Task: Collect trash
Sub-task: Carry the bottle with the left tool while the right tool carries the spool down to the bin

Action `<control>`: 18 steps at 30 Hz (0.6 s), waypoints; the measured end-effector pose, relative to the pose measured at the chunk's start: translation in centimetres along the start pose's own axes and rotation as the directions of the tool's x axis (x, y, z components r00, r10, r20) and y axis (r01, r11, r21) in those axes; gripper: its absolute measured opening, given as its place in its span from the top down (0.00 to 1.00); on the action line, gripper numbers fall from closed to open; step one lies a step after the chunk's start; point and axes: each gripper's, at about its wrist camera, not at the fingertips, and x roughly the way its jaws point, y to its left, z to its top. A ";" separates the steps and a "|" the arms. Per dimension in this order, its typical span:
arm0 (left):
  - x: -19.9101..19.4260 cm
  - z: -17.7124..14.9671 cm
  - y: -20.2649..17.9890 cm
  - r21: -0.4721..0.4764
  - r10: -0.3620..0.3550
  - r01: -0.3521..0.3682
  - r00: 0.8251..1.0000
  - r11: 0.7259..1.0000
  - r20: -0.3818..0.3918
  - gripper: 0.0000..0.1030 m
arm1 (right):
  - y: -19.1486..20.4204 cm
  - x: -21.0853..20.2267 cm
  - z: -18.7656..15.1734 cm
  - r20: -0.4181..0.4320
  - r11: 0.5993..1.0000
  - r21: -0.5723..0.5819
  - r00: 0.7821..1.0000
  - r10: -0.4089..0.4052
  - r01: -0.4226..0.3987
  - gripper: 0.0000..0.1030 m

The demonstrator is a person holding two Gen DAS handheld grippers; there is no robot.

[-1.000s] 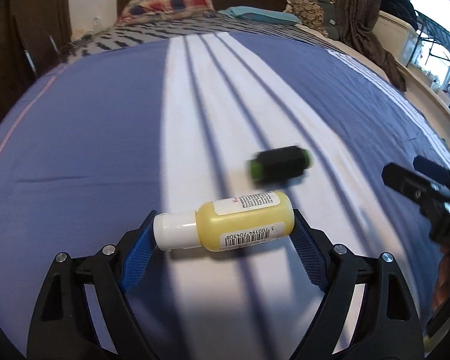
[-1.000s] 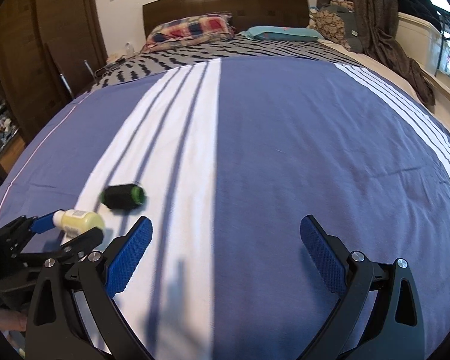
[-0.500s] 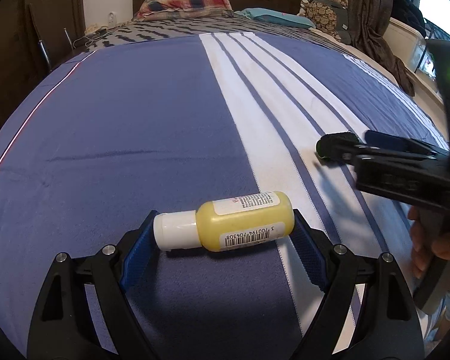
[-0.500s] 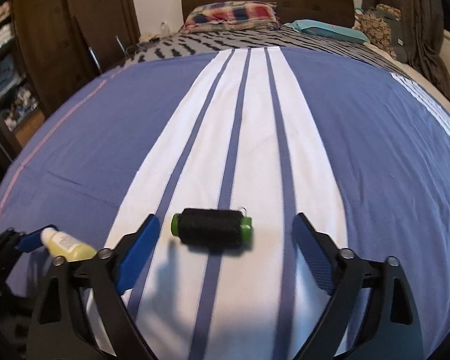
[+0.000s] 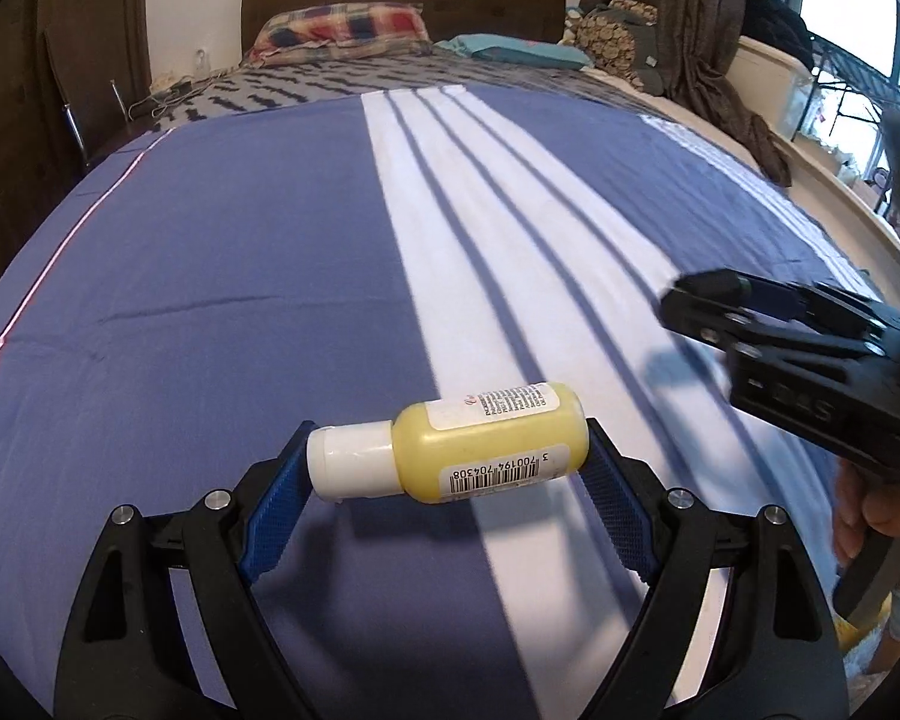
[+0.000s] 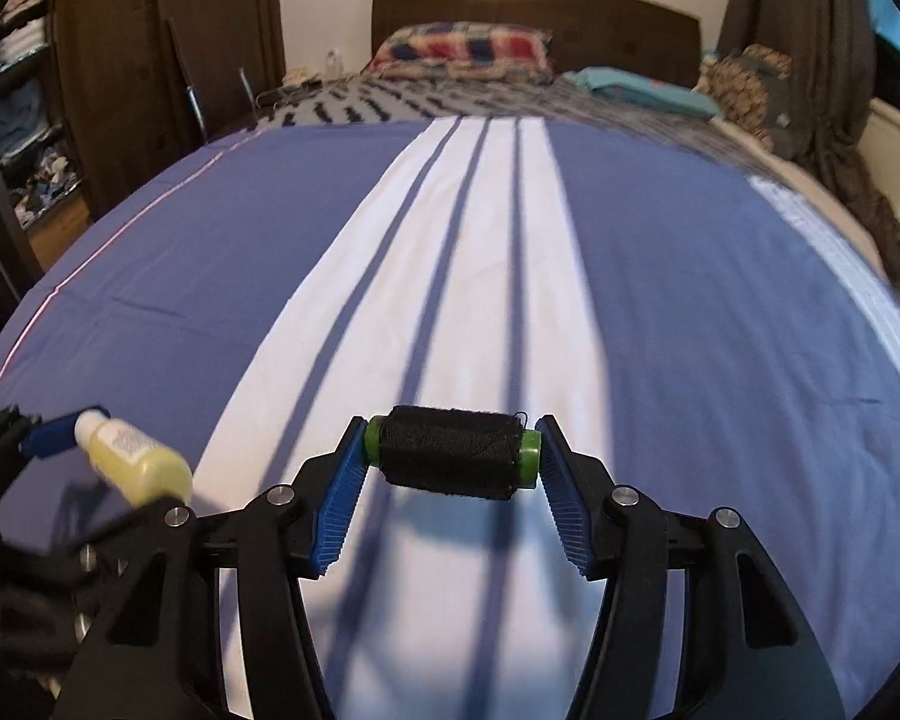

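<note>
Above the striped bedspread (image 6: 660, 276), left gripper (image 5: 447, 462) clamps a yellow lotion bottle (image 5: 492, 450), right gripper (image 6: 453, 456) a black thread spool (image 6: 453, 453); next, probably a bin.

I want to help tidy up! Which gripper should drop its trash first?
Hard to call: the left hand-held gripper grips the yellow bottle, the right hand-held gripper grips the black thread spool, and no bin shows.

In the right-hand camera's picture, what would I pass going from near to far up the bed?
Spool of black thread → striped bedspread → zigzag blanket → plaid pillow → wooden headboard.
</note>
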 end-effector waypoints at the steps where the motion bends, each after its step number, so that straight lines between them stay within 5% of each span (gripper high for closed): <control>1: -0.6 -0.4 -0.3 0.003 -0.003 0.003 1.000 1.000 0.005 0.22 | -0.2 -1.3 -0.8 0.009 1.000 -0.002 1.000 -0.003 0.003 0.45; 10: -8.6 -6.2 -4.6 0.037 -0.046 0.044 0.998 0.998 0.052 0.22 | -1.9 -12.9 -7.5 0.114 0.999 -0.006 0.993 -0.043 0.044 0.45; 18: -14.4 -12.2 -8.1 0.060 -0.083 0.077 0.992 0.995 0.100 0.22 | -1.7 -18.8 -13.2 0.136 1.000 0.016 0.990 -0.028 0.026 0.45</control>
